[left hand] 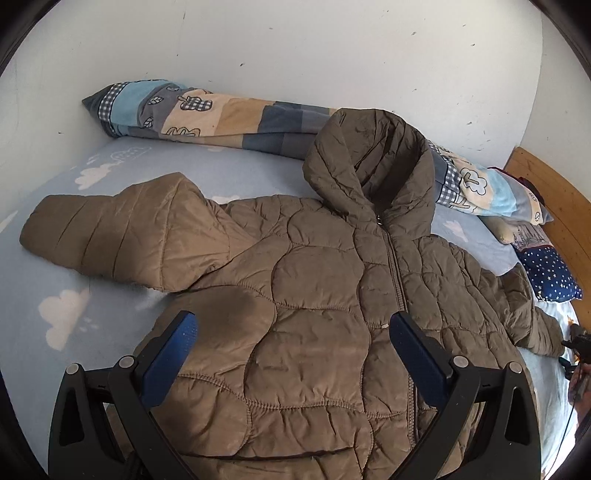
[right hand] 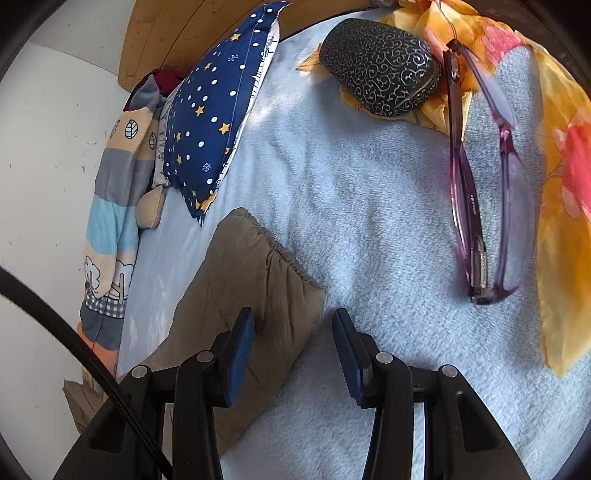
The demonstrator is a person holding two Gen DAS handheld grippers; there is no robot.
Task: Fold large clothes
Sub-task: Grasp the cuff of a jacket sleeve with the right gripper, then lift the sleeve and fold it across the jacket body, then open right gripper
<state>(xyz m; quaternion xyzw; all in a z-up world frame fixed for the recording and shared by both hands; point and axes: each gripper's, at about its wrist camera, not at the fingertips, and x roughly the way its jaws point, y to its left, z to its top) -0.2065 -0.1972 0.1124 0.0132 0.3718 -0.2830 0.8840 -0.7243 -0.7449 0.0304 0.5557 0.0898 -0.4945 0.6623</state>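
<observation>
Your left claw is released, its blue pads spread wide above the lower front of the brown quilted jacket, touching nothing. Your right claw is also released, half spread; its left pad hovers over the jacket's cuff and the other over bare bedding, so nothing is clamped.

The jacket lies front up and zipped across the middle of the bed, hood toward the wall-side edge, one sleeve stretched toward the bed's far left corner. Along the wall edge runs a rolled patchwork quilt. Near the wooden headboard stands a starry blue pillow. Beyond the right claw lie purple glasses, a dark patterned case and an orange floral cloth.
</observation>
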